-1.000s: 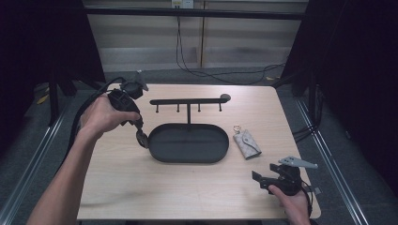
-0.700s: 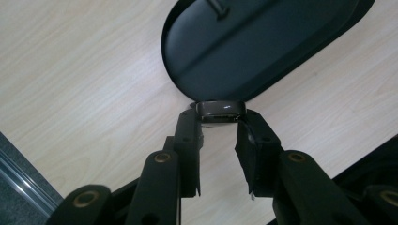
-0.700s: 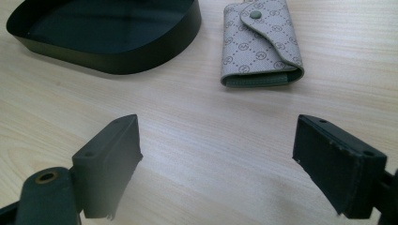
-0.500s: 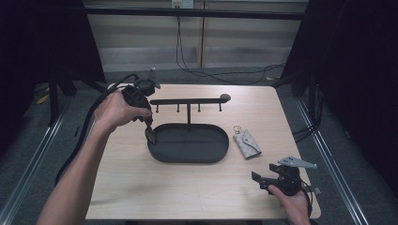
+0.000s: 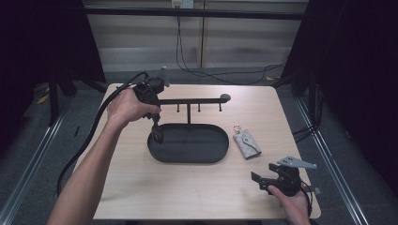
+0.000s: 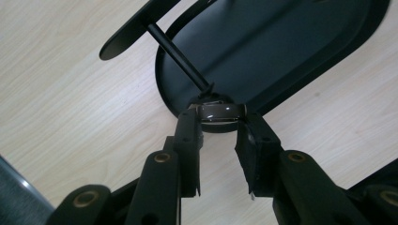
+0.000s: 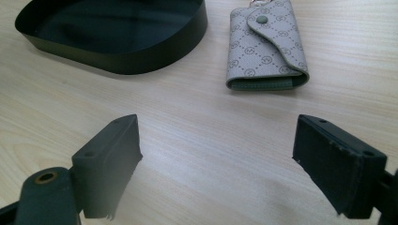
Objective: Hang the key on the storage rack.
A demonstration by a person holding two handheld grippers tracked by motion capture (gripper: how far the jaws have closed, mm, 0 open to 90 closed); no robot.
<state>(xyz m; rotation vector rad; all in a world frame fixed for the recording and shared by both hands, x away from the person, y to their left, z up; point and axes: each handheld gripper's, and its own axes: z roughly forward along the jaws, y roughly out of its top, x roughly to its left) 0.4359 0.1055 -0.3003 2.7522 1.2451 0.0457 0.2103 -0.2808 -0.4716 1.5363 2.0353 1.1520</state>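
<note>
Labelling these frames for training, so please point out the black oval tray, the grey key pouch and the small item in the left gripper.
black oval tray (image 5: 209,158): high view, near rim.
grey key pouch (image 7: 263,51): right gripper view, front flap.
watch (image 6: 220,112): left gripper view, side facing the camera.

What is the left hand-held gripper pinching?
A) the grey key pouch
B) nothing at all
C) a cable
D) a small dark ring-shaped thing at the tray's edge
D: in the left gripper view, the left hand-held gripper has its jaws closed on a small dark ring-shaped thing at the rim of the black oval tray.
</note>
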